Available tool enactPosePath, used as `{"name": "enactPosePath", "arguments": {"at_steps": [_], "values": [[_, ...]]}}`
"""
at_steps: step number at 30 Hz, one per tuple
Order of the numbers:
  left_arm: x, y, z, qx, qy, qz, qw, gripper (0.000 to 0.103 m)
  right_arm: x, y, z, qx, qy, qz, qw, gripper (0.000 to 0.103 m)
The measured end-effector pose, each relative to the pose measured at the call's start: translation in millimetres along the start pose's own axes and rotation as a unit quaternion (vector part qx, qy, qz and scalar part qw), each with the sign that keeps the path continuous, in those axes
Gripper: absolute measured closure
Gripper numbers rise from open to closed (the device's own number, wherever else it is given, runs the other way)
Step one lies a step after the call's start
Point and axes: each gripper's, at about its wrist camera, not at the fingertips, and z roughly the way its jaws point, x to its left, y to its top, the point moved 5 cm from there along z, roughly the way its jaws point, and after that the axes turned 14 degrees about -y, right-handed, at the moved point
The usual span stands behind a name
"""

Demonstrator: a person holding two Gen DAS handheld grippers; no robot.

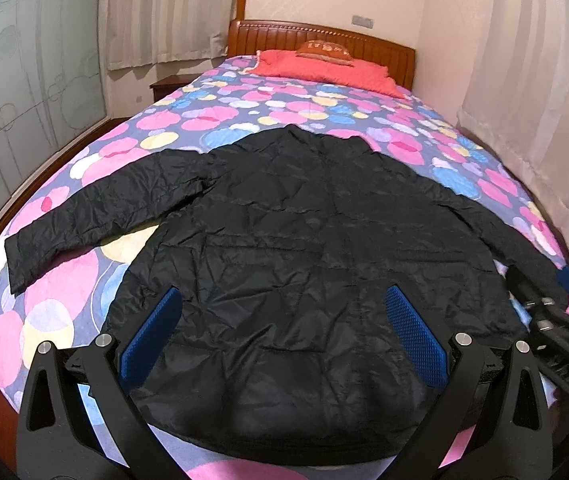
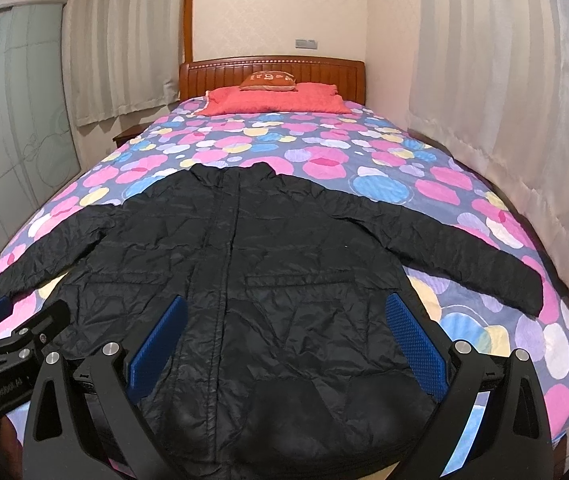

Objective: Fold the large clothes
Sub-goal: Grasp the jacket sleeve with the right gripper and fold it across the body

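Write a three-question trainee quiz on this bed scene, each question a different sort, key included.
1. True or false: the black jacket lies spread flat with both sleeves out to the sides.
2. What sits on top of the red pillow? A) a small orange cushion B) a folded towel C) a book
3. Fill in: the left claw and the right claw are both ____ and hold nothing.

Key: 1 true; 2 A, the orange cushion; 3 open.
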Motion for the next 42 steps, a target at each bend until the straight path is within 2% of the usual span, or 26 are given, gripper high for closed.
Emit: {"name": "enactPosePath", "arguments": {"at_steps": [5, 8, 10, 15, 20, 24, 26, 27, 31, 34, 39, 42], "values": [[25, -1, 25, 0.018, 0.015, -0.036, 0.9991, 0.002, -19, -11, 31, 0.027, -0.008, 0.038, 0.999, 0.005], [47, -3, 42, 0.038, 0.011, -0.078, 0.9961, 0.002, -34, -13, 55, 0.052, -0.014, 0.048, 0.997, 0.005], [64, -2, 50, 0.036, 0.016, -0.102, 0.9940, 0.002, -44, -13, 71, 0.067, -0.017, 0.052, 0.996, 0.005], [108, 6, 68, 0.034, 0.072, -0.138, 0.9872, 0.002, -77, -18, 110, 0.098, -0.039, 0.077, 0.991, 0.005], [148, 6, 77, 0.035, 0.105, -0.184, 0.9766, 0.002, -133, -22, 151, 0.123, -0.079, 0.127, 0.981, 0.005], [172, 0, 80, 0.036, 0.128, -0.215, 0.9675, 0.002, -185, -33, 176, 0.147, -0.096, 0.195, 0.965, 0.008], [179, -4, 81, 0.036, 0.133, -0.226, 0.9644, 0.002, -204, -38, 183, 0.152, -0.102, 0.216, 0.959, 0.046], [183, -6, 81, 0.038, 0.139, -0.233, 0.9617, 0.002, -215, -42, 189, 0.162, -0.109, 0.229, 0.954, 0.048], [187, -11, 87, 0.044, 0.148, -0.239, 0.9586, 0.002, -252, -58, 203, 0.175, -0.088, 0.303, 0.932, 0.048], [190, -14, 89, 0.043, 0.157, -0.236, 0.9579, 0.002, -270, -65, 208, 0.173, -0.072, 0.350, 0.918, 0.047], [193, -21, 95, 0.049, 0.163, -0.243, 0.9550, 0.002, -301, -76, 226, 0.165, -0.048, 0.438, 0.883, 0.047], [195, -23, 94, 0.050, 0.163, -0.247, 0.9539, 0.002, -315, -76, 233, 0.144, -0.034, 0.475, 0.867, 0.047]]}}
